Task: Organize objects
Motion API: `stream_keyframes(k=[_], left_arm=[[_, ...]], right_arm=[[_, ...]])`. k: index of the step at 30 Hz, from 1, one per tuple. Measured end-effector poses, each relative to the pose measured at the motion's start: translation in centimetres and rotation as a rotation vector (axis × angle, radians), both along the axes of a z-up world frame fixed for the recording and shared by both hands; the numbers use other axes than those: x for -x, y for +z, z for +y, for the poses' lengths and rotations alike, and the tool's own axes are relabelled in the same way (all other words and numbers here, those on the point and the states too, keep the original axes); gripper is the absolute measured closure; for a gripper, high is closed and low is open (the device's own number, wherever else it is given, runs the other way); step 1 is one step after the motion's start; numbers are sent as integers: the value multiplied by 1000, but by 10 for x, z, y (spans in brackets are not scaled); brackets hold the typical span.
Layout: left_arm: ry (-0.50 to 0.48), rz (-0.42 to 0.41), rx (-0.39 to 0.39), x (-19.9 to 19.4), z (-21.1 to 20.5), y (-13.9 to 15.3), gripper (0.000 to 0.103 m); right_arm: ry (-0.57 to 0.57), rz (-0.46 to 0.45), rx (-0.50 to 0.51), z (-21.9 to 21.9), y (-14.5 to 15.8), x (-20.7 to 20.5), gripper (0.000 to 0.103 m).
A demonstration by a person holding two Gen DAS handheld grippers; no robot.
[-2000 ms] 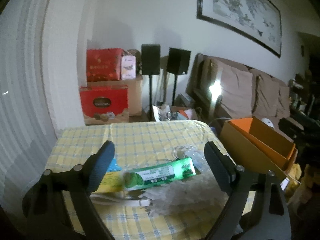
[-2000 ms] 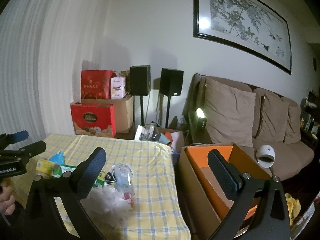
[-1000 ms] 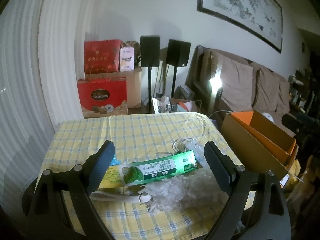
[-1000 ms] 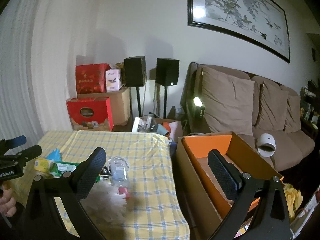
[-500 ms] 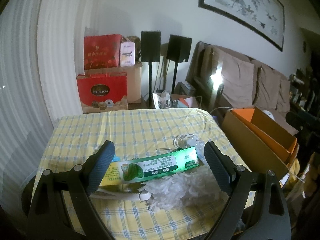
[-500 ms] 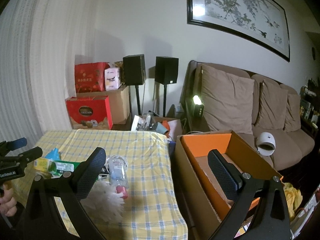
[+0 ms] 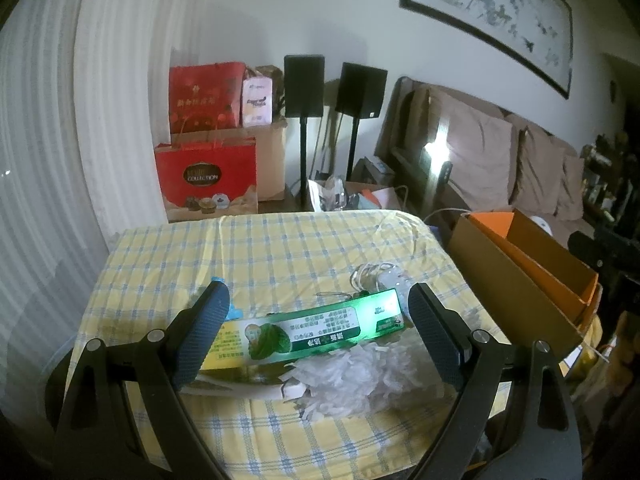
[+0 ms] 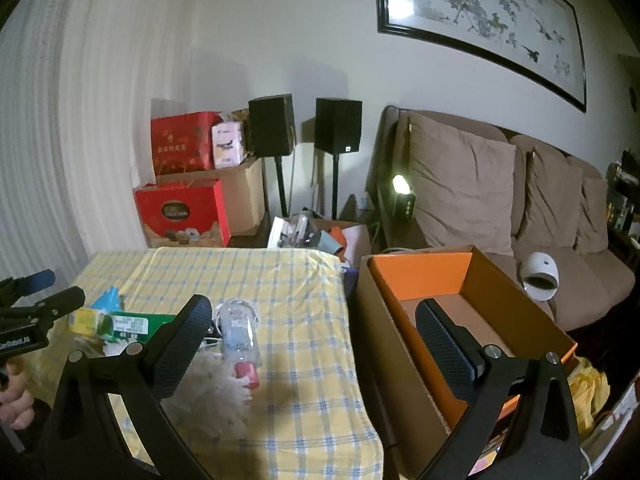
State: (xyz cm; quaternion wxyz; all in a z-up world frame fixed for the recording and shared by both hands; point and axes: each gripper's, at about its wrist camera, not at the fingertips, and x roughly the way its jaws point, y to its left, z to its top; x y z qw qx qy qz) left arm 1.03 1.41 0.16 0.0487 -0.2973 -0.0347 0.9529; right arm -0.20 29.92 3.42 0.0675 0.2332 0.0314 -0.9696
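A long green and yellow box point(image 7: 308, 330) lies across a small pile on the table with the yellow checked cloth point(image 7: 280, 256). My left gripper point(image 7: 320, 330) is open, hovering just above and in front of that box, which spans the gap between the fingers without touching them. Beside the box are a white feathery duster point(image 7: 352, 376), a clear plastic bottle with a red cap point(image 8: 240, 336) and a blue item point(image 8: 108, 298). My right gripper point(image 8: 316, 340) is open and empty over the table's right edge, by the orange-lined cardboard box point(image 8: 460, 320).
The cardboard box point(image 7: 520, 276) stands on the floor right of the table. Behind are red gift bags point(image 7: 206, 176), two black speakers on stands point(image 7: 304, 86), a brown sofa with cushions point(image 8: 500, 200) and a white round device point(image 8: 540, 276). A hand point(image 8: 16, 400) holds the left gripper.
The left gripper has risen and tilted down, so the green box now sits higher and more fully between its fingers. The right gripper has drifted slightly; both stay open.
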Motion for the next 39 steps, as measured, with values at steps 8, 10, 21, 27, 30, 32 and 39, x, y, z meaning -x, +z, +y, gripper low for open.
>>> stream_keyframes(k=[8, 10, 21, 27, 30, 32, 39], left_arm=[[14, -22, 2, 5, -2, -7, 13], [15, -24, -1, 5, -3, -8, 13], [15, -28, -14, 6, -8, -9, 13], [14, -38, -22, 8, -9, -10, 13], [18, -46, -50, 9, -13, -10, 13], [24, -48, -52, 10, -15, -9, 13], [24, -75, -68, 17, -17, -14, 13]], right_arm=[[4, -15, -7, -2, -3, 2, 0], [5, -19, -6, -2, -4, 3, 0], [20, -42, -17, -8, -9, 6, 0], [30, -65, -7, -10, -13, 9, 0], [39, -82, 5, -10, -15, 10, 0], [40, -89, 4, -12, -16, 11, 0], [54, -119, -15, -19, -23, 15, 0]])
